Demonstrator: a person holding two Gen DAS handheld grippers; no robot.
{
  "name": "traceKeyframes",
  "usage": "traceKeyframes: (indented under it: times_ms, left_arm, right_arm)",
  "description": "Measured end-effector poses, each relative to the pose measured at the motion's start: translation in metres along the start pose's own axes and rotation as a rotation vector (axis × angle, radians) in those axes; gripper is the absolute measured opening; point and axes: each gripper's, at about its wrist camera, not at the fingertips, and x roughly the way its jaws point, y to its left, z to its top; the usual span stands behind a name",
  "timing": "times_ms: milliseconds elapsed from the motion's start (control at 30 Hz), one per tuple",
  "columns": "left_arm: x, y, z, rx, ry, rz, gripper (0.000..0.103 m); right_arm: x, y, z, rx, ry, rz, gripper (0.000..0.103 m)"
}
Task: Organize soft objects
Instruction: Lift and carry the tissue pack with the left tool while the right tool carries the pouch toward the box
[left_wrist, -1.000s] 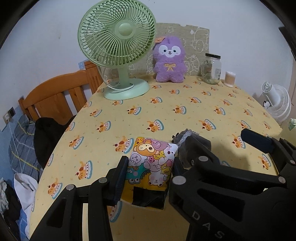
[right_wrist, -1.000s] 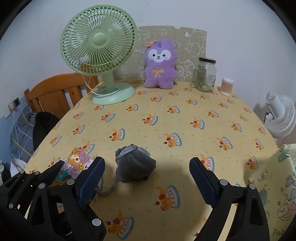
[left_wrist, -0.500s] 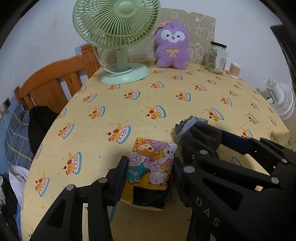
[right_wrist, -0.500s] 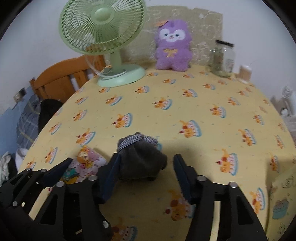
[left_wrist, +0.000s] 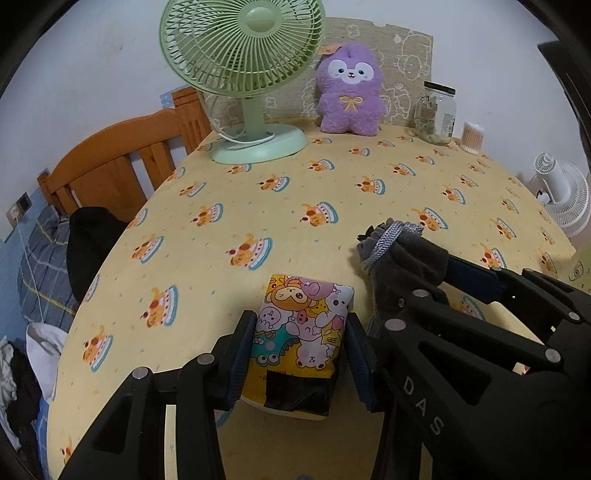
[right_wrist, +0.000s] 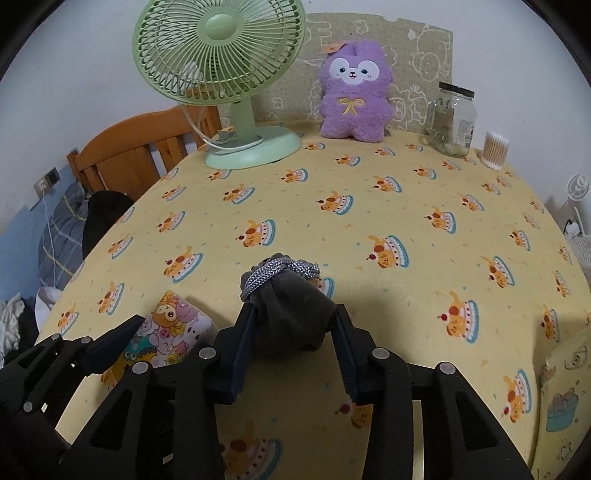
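A cartoon-print soft pack (left_wrist: 303, 310) lies near the front edge of the yellow tablecloth (left_wrist: 295, 192). My left gripper (left_wrist: 300, 323) is shut on it, one pad on each side. To its right sits a grey drawstring pouch (right_wrist: 291, 299) with a silver cord. My right gripper (right_wrist: 294, 314) has its jaws closing on the pouch, and both pads press its sides. In the left wrist view the pouch (left_wrist: 402, 254) shows beyond the right gripper's black frame. A purple plush toy (right_wrist: 352, 92) stands upright at the back of the table.
A green desk fan (left_wrist: 243, 48) stands at the back left, with a glass jar (left_wrist: 436, 114) and a tub of cotton swabs (left_wrist: 472, 137) at the back right. A wooden chair (left_wrist: 122, 155) with dark clothes is left of the table. A white fan (left_wrist: 561, 192) stands on the right.
The right gripper's wide-open jaws have come together around the grey pouch and now press it. The left gripper has kept its hold on the cartoon pack.
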Motion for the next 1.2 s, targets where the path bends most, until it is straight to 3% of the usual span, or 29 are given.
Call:
traceKeyframes:
  times_ms: [600,1200]
  left_arm:
    - [-0.059,-0.025,-0.026,0.034,-0.079,-0.054,0.048]
    - [-0.129,-0.051,-0.031,0.084,-0.185,-0.098,0.048]
  right_arm:
    - [-0.073,-0.011,-0.032,0.024,-0.075,-0.096,0.042]
    - [-0.157,-0.026,-0.046,0.056,-0.176,-0.163,0.042]
